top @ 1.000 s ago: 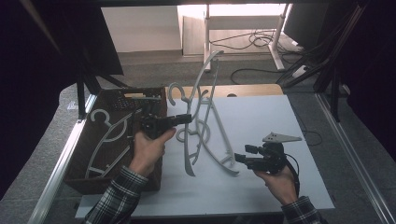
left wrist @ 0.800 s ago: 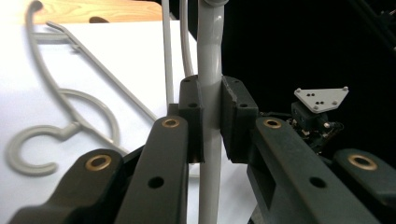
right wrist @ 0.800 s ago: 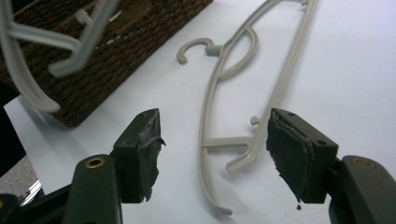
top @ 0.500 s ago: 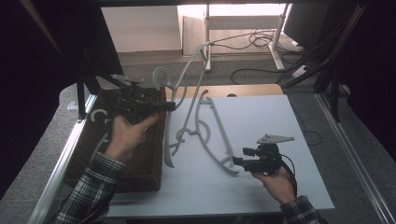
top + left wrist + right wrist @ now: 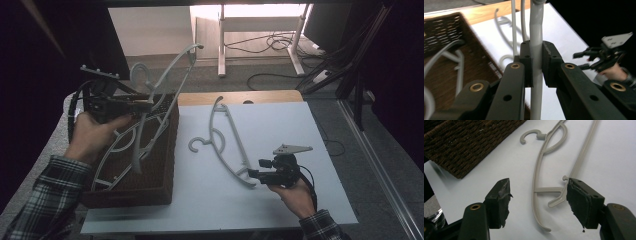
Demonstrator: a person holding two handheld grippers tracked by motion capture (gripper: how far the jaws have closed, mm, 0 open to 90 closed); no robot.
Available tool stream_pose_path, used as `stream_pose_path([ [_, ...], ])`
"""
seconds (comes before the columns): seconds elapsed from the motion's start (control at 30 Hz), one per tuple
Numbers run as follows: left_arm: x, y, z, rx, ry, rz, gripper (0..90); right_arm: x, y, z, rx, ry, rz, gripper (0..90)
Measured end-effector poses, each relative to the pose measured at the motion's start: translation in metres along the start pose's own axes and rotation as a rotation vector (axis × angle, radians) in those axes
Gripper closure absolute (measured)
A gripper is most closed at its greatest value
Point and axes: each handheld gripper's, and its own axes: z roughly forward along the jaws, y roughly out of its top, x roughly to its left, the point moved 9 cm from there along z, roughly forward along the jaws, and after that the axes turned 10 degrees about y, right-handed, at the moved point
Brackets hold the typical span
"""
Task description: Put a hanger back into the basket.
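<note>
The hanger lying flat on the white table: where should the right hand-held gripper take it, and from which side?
Take the hanger at its near end, where the short crossbar joins the arm. The right hand-held gripper is open and already straddles that end from the person's side. The bars there are thin, flat on the table and unobstructed.

No legible text or labels, seemingly.

A lab or office-like workroom set up for recording: a white tabletop on a wooden desk, framed by metal rails, with loose cables trailing over grey carpet beneath a white desk frame beyond.
</note>
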Motion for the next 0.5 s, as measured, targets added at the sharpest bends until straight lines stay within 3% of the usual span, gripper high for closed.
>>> stream_pose_path([
  [0.2, 0.026, -0.017, -0.009, 0.048, 0.066, 0.052, 81.0, 0.001, 0.0, 0.002, 0.009, -0.002, -0.011, 36.0],
  [0.5, 0.065, -0.049, -0.011, 0.104, 0.091, 0.066, 81.1, 0.0, -0.001, 0.003, 0.016, -0.003, -0.003, 36.0],
])
